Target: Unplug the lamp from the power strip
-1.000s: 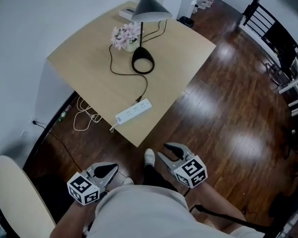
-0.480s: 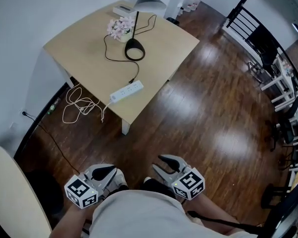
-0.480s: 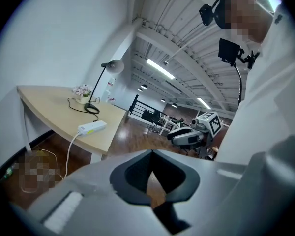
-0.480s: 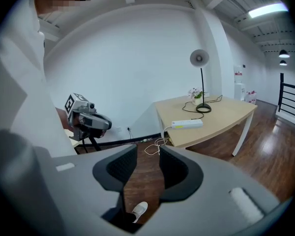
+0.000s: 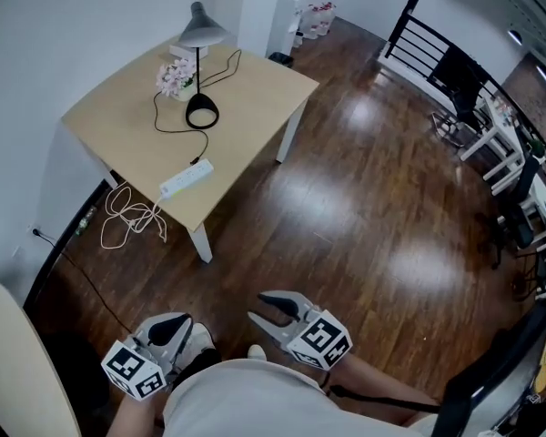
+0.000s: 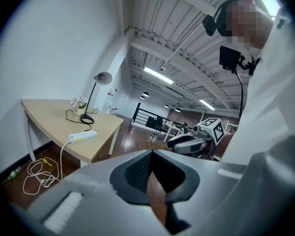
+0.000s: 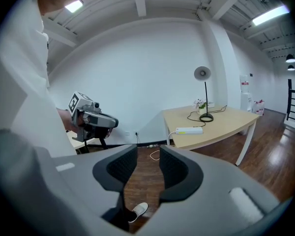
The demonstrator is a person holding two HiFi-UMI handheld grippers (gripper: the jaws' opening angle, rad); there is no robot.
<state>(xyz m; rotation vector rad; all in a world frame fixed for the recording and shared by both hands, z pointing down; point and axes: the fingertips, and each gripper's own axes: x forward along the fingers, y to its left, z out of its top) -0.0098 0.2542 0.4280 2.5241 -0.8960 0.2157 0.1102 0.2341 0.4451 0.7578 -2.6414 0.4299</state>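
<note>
Both my tools are well away from the work. My left gripper [image 5: 176,321] has its jaws together and my right gripper [image 5: 255,306] stands moderately apart, with only floor between. The likely trouble is that tugging the black cord [image 5: 168,130] instead of the plug drags the light power strip [image 5: 186,179] off the table [image 5: 255,89] edge, or tips the lamp [image 5: 202,112]. The strip lies far ahead of my left gripper, with the slim grey lamp upright beyond it.

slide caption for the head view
Left gripper shut, right gripper open, both empty, far from the lamp and power strip
</note>
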